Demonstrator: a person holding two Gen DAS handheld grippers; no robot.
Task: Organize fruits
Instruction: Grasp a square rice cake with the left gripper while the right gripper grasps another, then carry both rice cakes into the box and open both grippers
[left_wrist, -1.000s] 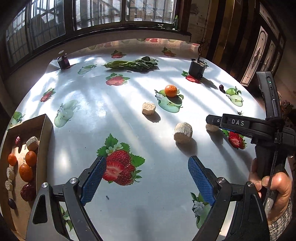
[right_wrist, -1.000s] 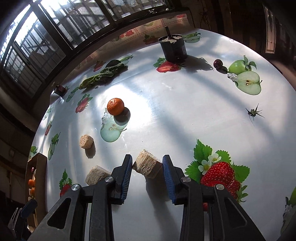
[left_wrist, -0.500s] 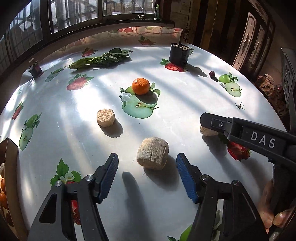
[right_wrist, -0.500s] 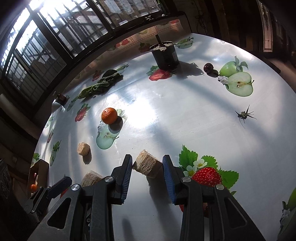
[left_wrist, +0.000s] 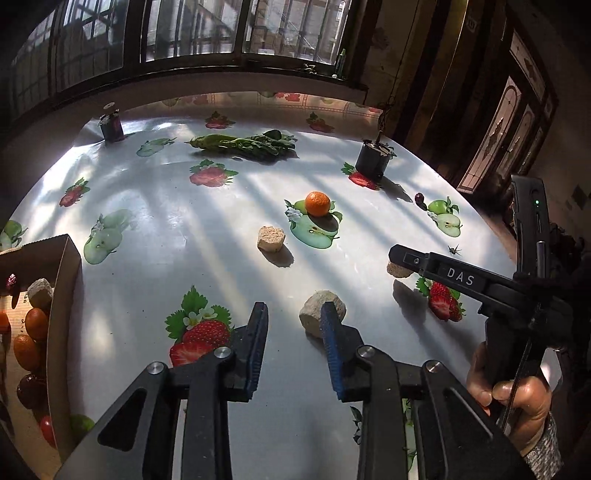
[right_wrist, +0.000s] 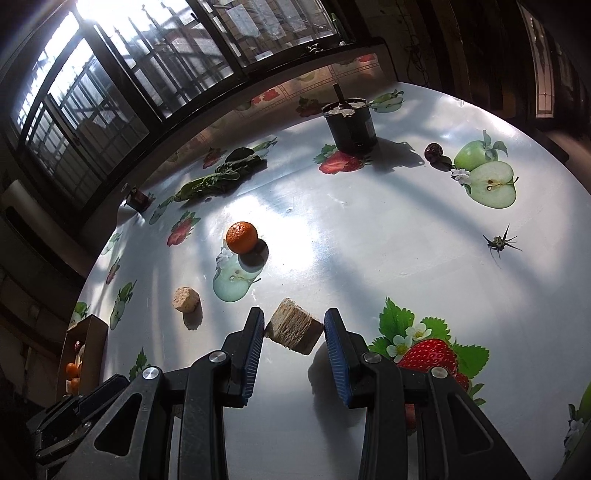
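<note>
My right gripper (right_wrist: 293, 334) is shut on a beige fibrous block (right_wrist: 294, 331) and holds it just above the table; it also shows in the left wrist view (left_wrist: 400, 267). My left gripper (left_wrist: 293, 334) is open and empty; a second beige block (left_wrist: 320, 314) sits on the table just beyond its right finger. A third beige block (left_wrist: 271, 239) and an orange tangerine (left_wrist: 317, 203) lie farther back. A cardboard box (left_wrist: 61, 295) with several fruits stands at the left edge.
A dark cylinder (left_wrist: 371, 160) stands at the back right and a small dark jar (left_wrist: 110, 127) at the back left. Green leafy vegetables (left_wrist: 243, 144) lie at the back. A dark red date (right_wrist: 433, 151) lies near the printed apple. The tablecloth (left_wrist: 184, 240) has fruit prints.
My left gripper has narrowed and drawn back and left, so the beige block is no longer between its fingers. My right gripper has lifted its block slightly.
</note>
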